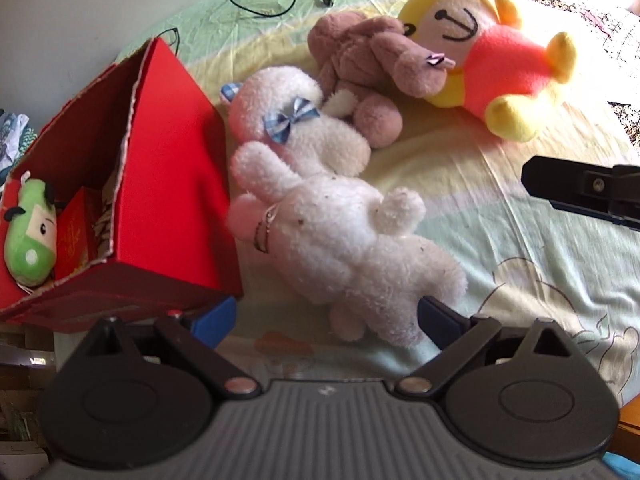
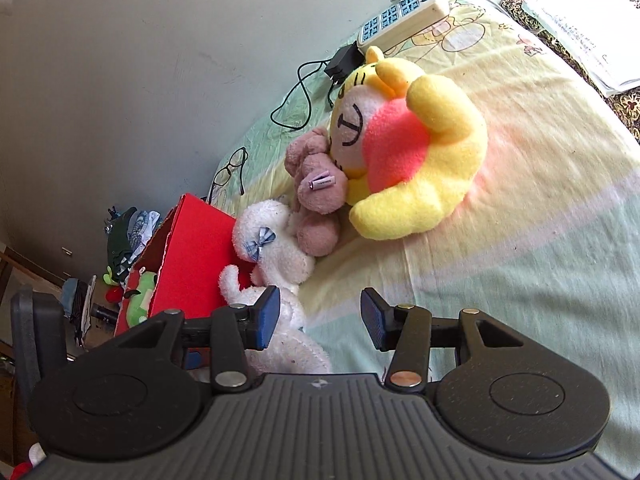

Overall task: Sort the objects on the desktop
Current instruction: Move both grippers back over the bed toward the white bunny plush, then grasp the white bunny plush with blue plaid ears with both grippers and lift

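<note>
A white plush rabbit (image 1: 332, 220) with a blue bow lies on the patterned sheet, pressed against a red box (image 1: 172, 168). A green plush (image 1: 30, 240) sits inside the box. My left gripper (image 1: 326, 320) hangs over the rabbit's legs, wide open, its pads not pressing. Behind the rabbit lie a brown plush (image 1: 360, 64) and a yellow-and-pink plush (image 1: 492, 64). My right gripper (image 2: 320, 318) is open just right of the rabbit (image 2: 276, 248), with only sheet between its fingers. The brown plush (image 2: 316, 208) and yellow plush (image 2: 420, 152) lie beyond it.
A power strip (image 2: 404, 12), a black charger (image 2: 342, 62) with its cable and a pair of glasses (image 2: 230, 172) lie near the wall. Papers (image 2: 592, 28) sit at the far right. Clutter lies on the floor left of the red box (image 2: 192, 260).
</note>
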`<state>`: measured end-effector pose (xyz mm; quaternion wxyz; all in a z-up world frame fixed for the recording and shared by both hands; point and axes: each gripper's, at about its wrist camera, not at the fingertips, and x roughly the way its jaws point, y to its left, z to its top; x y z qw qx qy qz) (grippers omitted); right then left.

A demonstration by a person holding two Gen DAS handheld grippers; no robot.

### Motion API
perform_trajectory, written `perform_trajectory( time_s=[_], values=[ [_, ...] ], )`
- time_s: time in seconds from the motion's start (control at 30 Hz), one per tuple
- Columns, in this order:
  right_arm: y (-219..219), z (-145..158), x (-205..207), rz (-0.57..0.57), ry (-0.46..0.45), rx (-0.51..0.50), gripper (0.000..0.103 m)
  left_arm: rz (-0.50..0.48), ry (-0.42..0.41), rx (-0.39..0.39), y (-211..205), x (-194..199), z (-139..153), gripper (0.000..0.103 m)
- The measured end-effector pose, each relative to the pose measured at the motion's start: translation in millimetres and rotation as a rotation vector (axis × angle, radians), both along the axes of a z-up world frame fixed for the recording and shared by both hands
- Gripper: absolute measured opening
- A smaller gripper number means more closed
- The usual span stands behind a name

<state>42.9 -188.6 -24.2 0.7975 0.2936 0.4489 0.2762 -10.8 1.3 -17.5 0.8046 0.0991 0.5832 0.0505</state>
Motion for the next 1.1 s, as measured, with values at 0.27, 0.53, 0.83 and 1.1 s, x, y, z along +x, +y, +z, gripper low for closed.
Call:
perform_trajectory(
  time_s=[0.27,0.53,0.83,1.1],
  values=[
    [21.2,-16.4,0.9,0.088,0.045,0.002,0.051,0.018,0.025,-0.094,29.6,-22.1,-24.6,0.097],
    [45.7,-29.3,3.7,0.168,0.057,0.003,0.056,0.073,-0.003,-0.311,52.2,-28.9,-34.8,0.092],
    [76.7,-33.4,30.3,0.279,0.055,0.001,0.055,0.045,-0.05,-0.377,48.0,-20.6,-37.6,0.092],
    [87.5,-15.5,5.5,0.399,0.012,0.031,0.044,-0.011,-0.061,-0.415,66.6,-53.0,-16.6,0.092]
  ],
)
